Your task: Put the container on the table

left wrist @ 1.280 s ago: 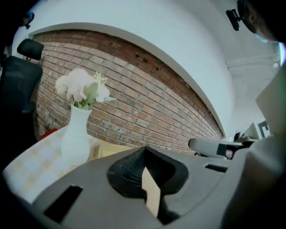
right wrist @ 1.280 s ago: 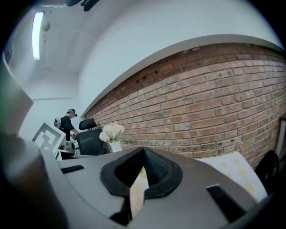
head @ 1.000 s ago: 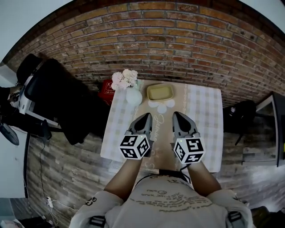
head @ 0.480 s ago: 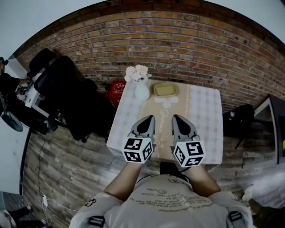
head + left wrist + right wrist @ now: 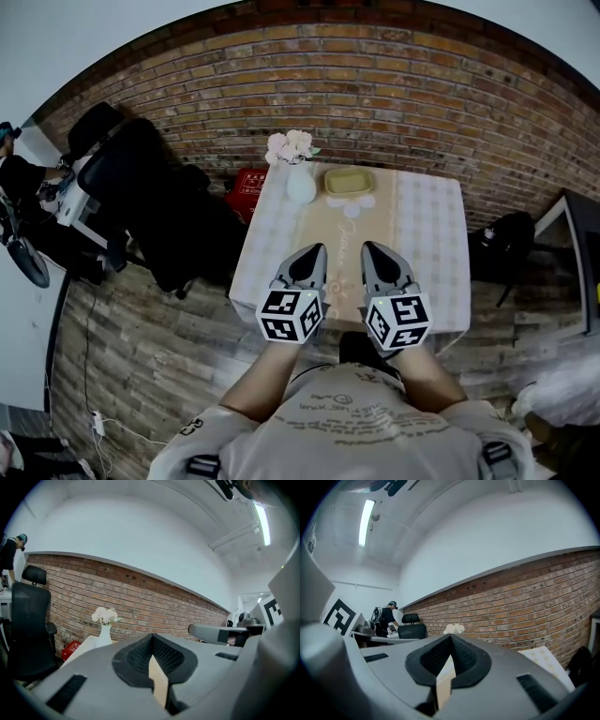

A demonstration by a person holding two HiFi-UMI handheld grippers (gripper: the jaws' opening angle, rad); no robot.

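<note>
Brick wall [image 5: 375, 84] closed the far side of the scene, and before it stood a table [image 5: 427, 244] under a pale checked cloth, with a tan runner [image 5: 361, 234] down its middle. My left claw [image 5: 313, 253] and my right claw [image 5: 372, 251] hung side by side above the table's near edge, pointing about level toward the wall. Each had its jaws pressed together with nothing between them. The shallow, pale-yellow rectangular container [image 5: 349, 181] rested on the runner's far end, well ahead of both claws and between their two lines, a little nearer the right one's. Its long axis ran crosswise to the way the claws pointed. A white vase [image 5: 301, 186] of pale flowers stood just left of it, ahead of my left claw, so I judged the right claw to have the clearer approach.
</note>
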